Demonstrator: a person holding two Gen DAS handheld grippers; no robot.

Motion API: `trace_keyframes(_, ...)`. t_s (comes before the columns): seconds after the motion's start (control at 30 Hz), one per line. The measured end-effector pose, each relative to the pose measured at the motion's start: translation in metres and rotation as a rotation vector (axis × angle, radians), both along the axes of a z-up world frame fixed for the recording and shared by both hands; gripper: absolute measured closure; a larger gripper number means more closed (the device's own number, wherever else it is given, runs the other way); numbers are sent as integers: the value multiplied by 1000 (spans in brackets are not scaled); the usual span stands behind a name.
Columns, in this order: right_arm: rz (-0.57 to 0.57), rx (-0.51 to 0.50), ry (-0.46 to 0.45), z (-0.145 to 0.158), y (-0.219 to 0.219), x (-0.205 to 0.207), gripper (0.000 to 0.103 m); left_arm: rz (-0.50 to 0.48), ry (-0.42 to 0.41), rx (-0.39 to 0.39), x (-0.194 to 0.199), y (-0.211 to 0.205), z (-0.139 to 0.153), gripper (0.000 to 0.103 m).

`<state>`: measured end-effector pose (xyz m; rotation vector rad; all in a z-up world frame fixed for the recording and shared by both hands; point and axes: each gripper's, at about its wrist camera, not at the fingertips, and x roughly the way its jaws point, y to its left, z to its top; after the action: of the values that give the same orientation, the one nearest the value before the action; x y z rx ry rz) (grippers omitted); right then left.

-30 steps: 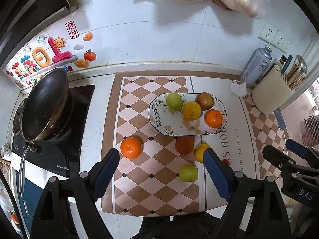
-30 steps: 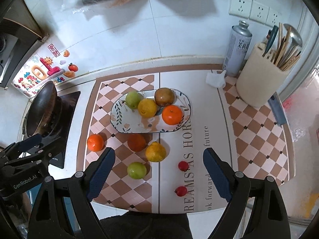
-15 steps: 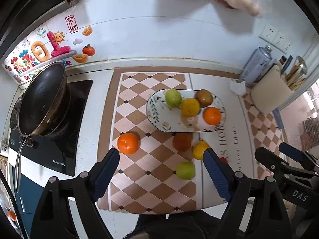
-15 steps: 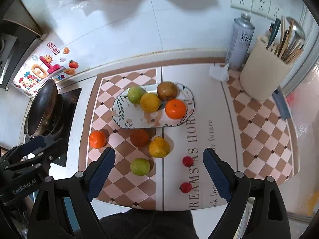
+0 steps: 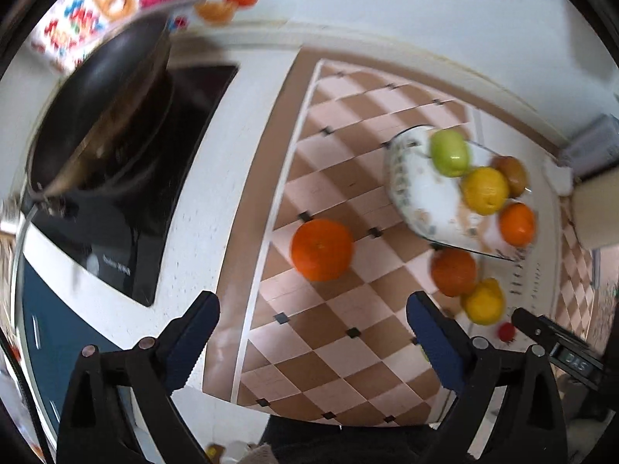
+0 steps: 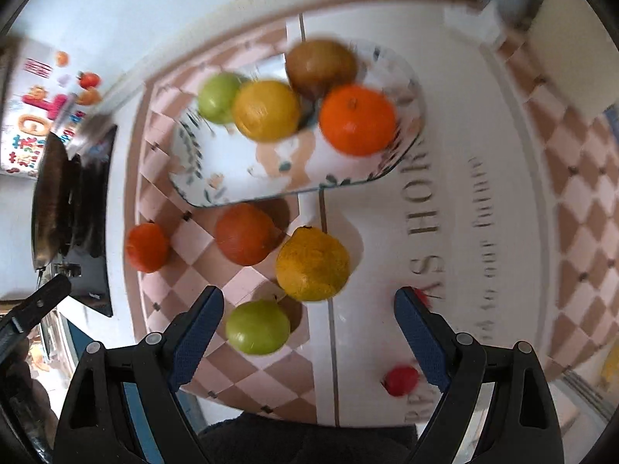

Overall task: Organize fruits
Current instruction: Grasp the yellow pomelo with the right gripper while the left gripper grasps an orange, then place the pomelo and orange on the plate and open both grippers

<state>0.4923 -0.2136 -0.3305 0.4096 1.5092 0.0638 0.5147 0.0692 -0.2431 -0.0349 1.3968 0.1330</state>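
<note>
Both grippers approaching loose fruit, fingers spread wide and empty — left gripper (image 5: 311,319) lining up on the orange (image 5: 322,249), right gripper (image 6: 309,309) over the green fruit (image 6: 257,326) — next: descend, close, carry to the plate (image 6: 216,189).

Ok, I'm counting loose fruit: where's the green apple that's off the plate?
In the right wrist view the green apple lies on the checkered mat, low and left of centre, just below the yellow citrus.

Four fruits on the floral plate (image 6: 216,189) — green apple (image 6: 218,96), yellow citrus (image 6: 267,110), brownish fruit (image 6: 321,63), orange (image 6: 358,120) — and loose on the checked mat nearer: two oranges (image 6: 147,247) (image 6: 245,234), a knobbly yellow citrus (image 6: 312,263), a green apple (image 6: 257,326), two small red fruits (image 6: 400,380), possibly cherry tomatoes.
</note>
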Motion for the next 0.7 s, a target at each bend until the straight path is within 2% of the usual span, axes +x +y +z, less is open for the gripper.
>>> trace_keyframes(0.17,38,-5,66,-47,14,15,12,45,90,-26,18,11,-36,4)
trace_keyframes(0.23,53,-12,69,-54,18,18,13,58,147,-74,28,11,-57,4)
trace_keyframes(0.27,60,-28,67,-58,21,20,19,64,166,-88,33,11,-65,4)
trace_keyframes(0.3,69,-43,72,-63,23,21,30,66,182,-97,38,9,-75,4)
trace_keyframes(0.33,74,-46,80,-67,24,21,35,59,202,-98,43,7,-85,4)
trace_keyframes(0.43,58,-11,87,-76,24,19,39,25,250,-76,55,-1,-113,4)
trace_keyframes(0.5,63,-12,87,-76,24,17,40,4,256,-64,59,-4,-123,11)
trace_keyframes(0.53,71,-22,92,-76,25,15,40,-5,250,-55,59,-6,-126,26)
trace_keyframes(0.57,73,-19,94,-76,24,13,40,-12,247,-27,59,-7,-127,35)
trace_keyframes(0.63,71,-7,103,-79,20,8,40,-29,221,9,55,-9,-125,40)
trace_keyframes(0.7,63,5,104,-80,17,4,40,-35,224,-35,46,-14,-124,40)
